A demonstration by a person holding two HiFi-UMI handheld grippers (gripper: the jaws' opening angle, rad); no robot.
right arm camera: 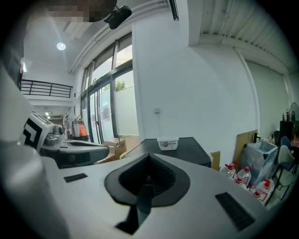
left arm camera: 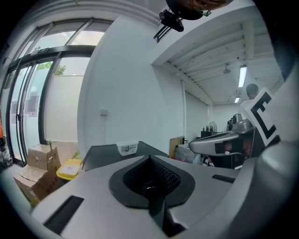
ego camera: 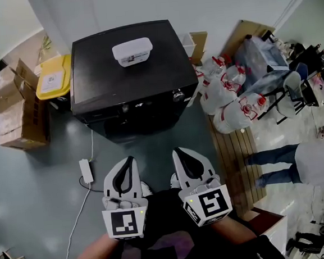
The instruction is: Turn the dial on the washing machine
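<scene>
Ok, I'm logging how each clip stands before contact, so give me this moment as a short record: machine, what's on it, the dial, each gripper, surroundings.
machine: black washing machine, ahead of both grippers
on top: white tub
dial: at the machine's front right corner, untouched
left gripper: shut, empty, short of the machine
right gripper: shut, empty, short of the machine
surroundings: yellow bin and cardboard boxes on one side, bagged bottles on the other

We see a black washing machine [ego camera: 103, 75] with a white tub [ego camera: 132, 51] on top. Beside the washing machine we see a yellow bin [ego camera: 53, 78].
</scene>
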